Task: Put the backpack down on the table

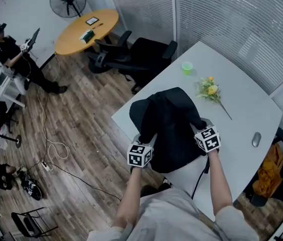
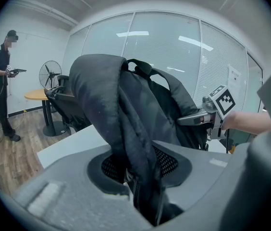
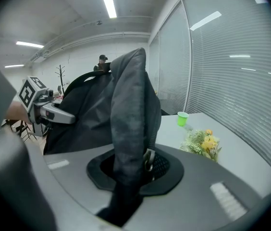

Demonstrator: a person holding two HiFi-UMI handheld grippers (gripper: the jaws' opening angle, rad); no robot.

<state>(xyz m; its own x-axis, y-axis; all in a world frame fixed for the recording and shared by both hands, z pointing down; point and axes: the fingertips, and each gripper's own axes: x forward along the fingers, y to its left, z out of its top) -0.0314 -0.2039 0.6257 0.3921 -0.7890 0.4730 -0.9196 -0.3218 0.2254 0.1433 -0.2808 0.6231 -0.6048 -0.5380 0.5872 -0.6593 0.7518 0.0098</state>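
A black backpack (image 1: 169, 127) sits at the near corner of the white table (image 1: 242, 109), its lower part hanging over the table's front edge. My left gripper (image 1: 142, 152) is shut on the backpack's left shoulder strap (image 2: 130, 143), which runs down between its jaws. My right gripper (image 1: 205, 136) is shut on the right strap (image 3: 128, 138), with a metal buckle (image 3: 148, 159) showing at the jaws. In the left gripper view the right gripper (image 2: 207, 114) shows behind the bag. In the right gripper view the left gripper (image 3: 42, 107) shows at the left.
On the table lie a green cup (image 1: 187, 67), a bunch of yellow flowers (image 1: 210, 91) and a computer mouse (image 1: 256, 139). Black office chairs (image 1: 131, 54) stand at the table's far left side. A person (image 1: 16, 59) stands far off by a round wooden table (image 1: 84, 31).
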